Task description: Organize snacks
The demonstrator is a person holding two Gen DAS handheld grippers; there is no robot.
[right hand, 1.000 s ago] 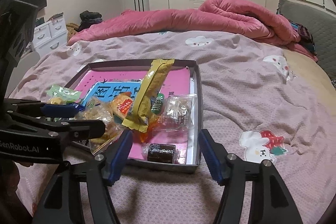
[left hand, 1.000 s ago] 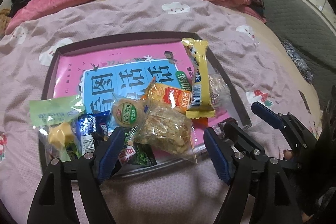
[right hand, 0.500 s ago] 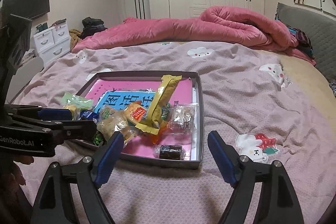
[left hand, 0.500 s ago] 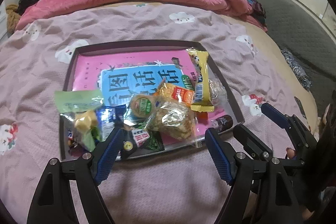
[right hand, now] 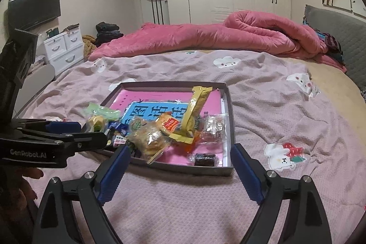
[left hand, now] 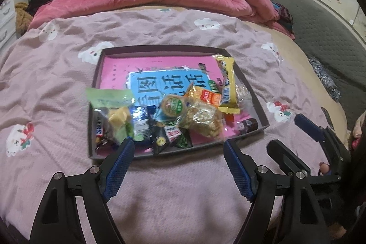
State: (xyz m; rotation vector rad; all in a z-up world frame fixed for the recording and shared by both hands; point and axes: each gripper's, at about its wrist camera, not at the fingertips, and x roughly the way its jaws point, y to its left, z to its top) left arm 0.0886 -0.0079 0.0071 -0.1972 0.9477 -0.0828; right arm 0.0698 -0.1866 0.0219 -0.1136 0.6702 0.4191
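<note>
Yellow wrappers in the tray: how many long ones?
1. The long yellow wrapper leans along the right side of the tray, over the other snacks. More may be hidden under the pile.

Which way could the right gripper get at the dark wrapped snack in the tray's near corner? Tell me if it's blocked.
Probably yes, from above: the right gripper is open and empty, and the dark wrapped snack lies alone behind the tray's low wall.

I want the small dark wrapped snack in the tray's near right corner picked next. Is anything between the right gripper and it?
Only the tray's low near wall. The dark wrapped snack lies alone behind it, uncovered; the right gripper is open, jaws just widened, nothing between them.
</note>
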